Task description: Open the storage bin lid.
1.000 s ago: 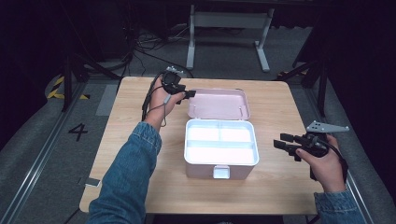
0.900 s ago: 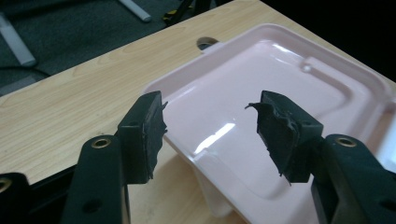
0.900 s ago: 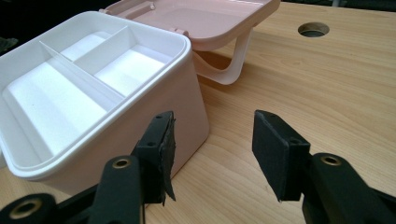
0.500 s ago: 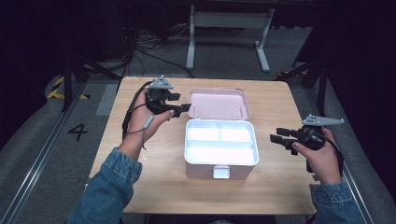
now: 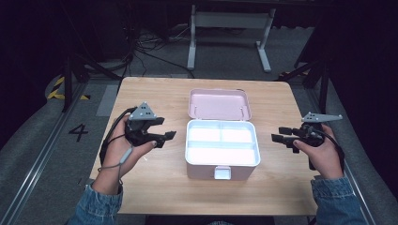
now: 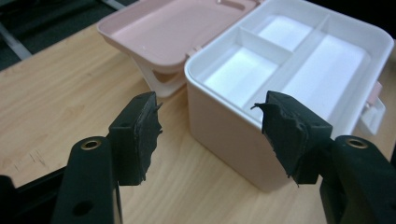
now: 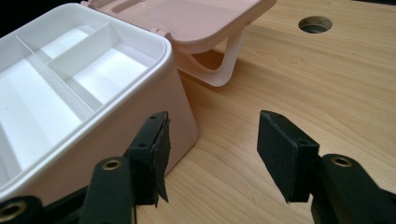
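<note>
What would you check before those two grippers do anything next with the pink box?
1. Lid fully open, lying back behind the box: ok.
2. White tray compartments empty: ok.
3. Left gripper jaws, just opening, nothing between them: ok.
4. Right gripper jaws, just opening, nothing between them: ok.
5. Both grippers apart from the box walls: ok.
6. Front latch undamaged: cannot tell.

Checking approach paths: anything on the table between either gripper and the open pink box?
Nothing visible. The left gripper and right gripper sit either side of the pink box, jaws open and empty, with bare table between each and the box wall. The lid lies open behind the box, off both paths.
</note>
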### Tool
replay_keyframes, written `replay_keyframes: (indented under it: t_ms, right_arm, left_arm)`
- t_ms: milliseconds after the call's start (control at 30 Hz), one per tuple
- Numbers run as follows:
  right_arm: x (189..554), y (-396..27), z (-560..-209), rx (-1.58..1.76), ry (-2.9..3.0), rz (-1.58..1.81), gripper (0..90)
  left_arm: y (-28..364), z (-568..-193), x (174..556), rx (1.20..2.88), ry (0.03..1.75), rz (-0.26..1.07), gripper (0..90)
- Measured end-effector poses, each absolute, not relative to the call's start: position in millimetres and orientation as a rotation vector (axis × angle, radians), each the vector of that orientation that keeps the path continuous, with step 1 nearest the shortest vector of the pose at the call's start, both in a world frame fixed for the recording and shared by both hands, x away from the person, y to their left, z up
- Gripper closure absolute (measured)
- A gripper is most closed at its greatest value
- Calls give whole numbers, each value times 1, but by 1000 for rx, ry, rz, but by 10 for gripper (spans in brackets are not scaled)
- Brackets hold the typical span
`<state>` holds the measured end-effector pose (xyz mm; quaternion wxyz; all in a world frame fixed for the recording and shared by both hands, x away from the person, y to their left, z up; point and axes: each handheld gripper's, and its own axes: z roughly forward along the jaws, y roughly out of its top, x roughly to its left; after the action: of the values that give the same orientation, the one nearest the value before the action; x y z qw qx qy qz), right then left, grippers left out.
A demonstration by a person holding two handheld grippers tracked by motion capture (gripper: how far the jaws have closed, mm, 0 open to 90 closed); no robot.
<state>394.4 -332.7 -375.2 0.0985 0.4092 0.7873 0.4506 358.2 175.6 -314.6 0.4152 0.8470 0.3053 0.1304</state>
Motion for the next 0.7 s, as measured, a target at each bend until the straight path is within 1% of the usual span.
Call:
replay_keyframes:
  t_ms: [100,200,267,533,567,700]
  right_arm:
    - [394,-334,-378,1217,2343,1318,448]
    - [394,-336,-380,1222,2358,1318,446]
    - [393,-337,-380,1223,2358,1318,444]
    - [394,-343,-384,1254,2362,1250,441]
    - [394,-344,-385,1258,2363,1249,441]
    - [394,-345,-387,1270,2364,1218,437]
  left_arm:
    - [181,-322,352,2144,786,322,375]
    - [188,-330,350,2176,868,378,376]
    - [190,-334,351,2201,897,388,376]
    - [198,-360,358,2268,1033,332,370]
    - [199,-363,360,2287,1042,301,369]
    - [200,-374,363,2300,1076,289,369]
